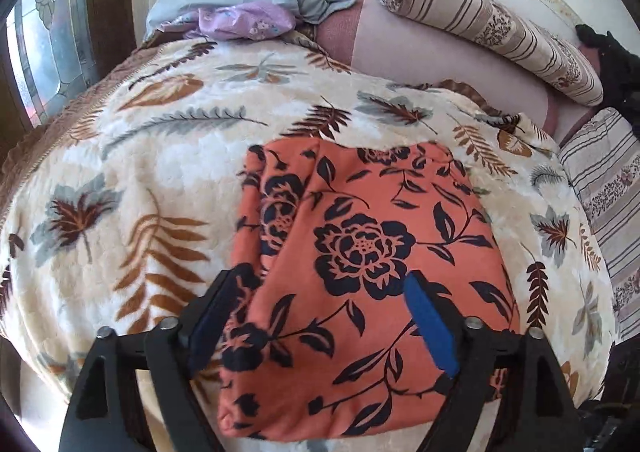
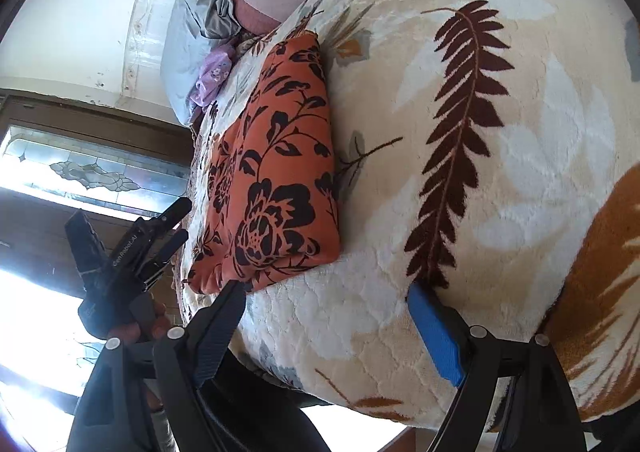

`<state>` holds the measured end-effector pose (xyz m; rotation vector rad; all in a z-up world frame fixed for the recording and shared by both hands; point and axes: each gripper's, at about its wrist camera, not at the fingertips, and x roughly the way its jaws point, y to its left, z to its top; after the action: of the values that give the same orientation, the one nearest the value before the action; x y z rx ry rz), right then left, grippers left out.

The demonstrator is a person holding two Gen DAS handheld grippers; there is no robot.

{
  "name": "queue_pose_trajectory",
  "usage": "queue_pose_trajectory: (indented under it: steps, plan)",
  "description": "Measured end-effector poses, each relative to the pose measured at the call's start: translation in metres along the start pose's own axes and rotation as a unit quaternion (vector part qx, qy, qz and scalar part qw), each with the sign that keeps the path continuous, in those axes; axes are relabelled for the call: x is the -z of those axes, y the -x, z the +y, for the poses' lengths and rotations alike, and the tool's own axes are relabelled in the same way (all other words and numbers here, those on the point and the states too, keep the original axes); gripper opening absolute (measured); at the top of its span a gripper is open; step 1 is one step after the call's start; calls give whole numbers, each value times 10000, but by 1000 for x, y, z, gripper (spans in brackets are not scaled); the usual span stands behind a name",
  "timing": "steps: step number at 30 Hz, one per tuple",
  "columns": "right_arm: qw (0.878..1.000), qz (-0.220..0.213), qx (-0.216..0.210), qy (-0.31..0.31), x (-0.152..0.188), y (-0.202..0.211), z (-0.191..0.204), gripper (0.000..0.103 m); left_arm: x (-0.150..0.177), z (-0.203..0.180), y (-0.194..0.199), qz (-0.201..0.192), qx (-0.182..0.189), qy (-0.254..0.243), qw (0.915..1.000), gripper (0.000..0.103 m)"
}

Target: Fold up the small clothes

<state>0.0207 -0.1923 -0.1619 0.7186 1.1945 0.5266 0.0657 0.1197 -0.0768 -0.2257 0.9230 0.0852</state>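
Folded orange cloth (image 1: 360, 252) lying on leaf-print blanket (image 1: 140, 172). Left gripper (image 1: 320, 284) spread wide above it, gripping nothing. Right gripper (image 2: 326, 292) wide too, empty, near cloth's corner.

The left gripper (image 1: 320, 292) points steeply down with its jaws spread wide, nothing pinched between the blue pads (image 1: 430, 326). The right gripper (image 2: 328, 308) is angled down near the blanket's edge, its jaws also standing wide apart with nothing between them. In the right wrist view, fingers (image 2: 158, 326) of the person's left hand curl around the left gripper's handle.
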Motion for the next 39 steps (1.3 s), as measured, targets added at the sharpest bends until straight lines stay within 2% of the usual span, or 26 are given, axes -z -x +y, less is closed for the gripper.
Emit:
queue_pose_trajectory:
  steps: [1, 2, 4, 9, 15, 19, 22, 23, 24, 27, 29, 31, 34, 37, 39]
  plan:
    - [10000, -14, 11, -5, -2, 0, 1, 86, 5, -2, -15, 247, -27, -84, 9997, 90]
    - [10000, -23, 19, -12, -4, 0, 1, 86, 13, -3, -36, 656, -168, -196, 9975, 91]
    - [10000, -13, 54, -17, -6, -2, 2, 86, 24, -1, -36, 230, -158, -283, 9992, 95]
    - [9998, 71, 189, 23, -17, -10, 3, 86, 23, 0, -38, 282, -66, -317, 9991, 95]
    - [9995, 100, 241, 196, -46, -24, 21, 86, 26, 2, -40, 156, -30, -348, 9993, 96]
    - [9982, 342, 459, 176, -61, -49, 20, 87, 30, 2, -37, 106, -2, -364, 9993, 96]
    - [9963, 446, 494, 542, -65, -58, 32, 85, 31, 4, -37, 71, 30, -363, 9993, 96]
    - [9949, 490, 474, 743, -65, -60, 38, 67, 31, 4, -37, 54, 29, -369, 9993, 97]
    - [9937, 542, 426, 888, -64, -62, 43, 43, 32, 4, -37, 43, 22, -390, 9992, 97]
    - [9853, 319, 863, 1437, -54, -56, 64, 33, 33, 6, -37, 6, 52, -398, 9992, 97]
    - [9773, 223, 1161, 1757, -46, -55, 71, 32, 33, 6, -38, 22, 49, -430, 9991, 98]
    - [9740, 333, 1342, 1796, -42, -64, 59, 32, 32, 5, -40, 79, 42, -449, 9990, 99]
    - [9919, 412, 691, 981, -53, -61, 30, 33, 26, 3, -39, 231, -4, -438, 9988, 99]
    - [9956, 452, 434, 694, -57, -55, 24, 41, 12, 3, -32, 548, -22, -153, 9984, 98]
    - [9969, 462, 271, 573, -56, -52, 19, 48, 3, 2, -16, 303, 195, 123, 9993, 98]
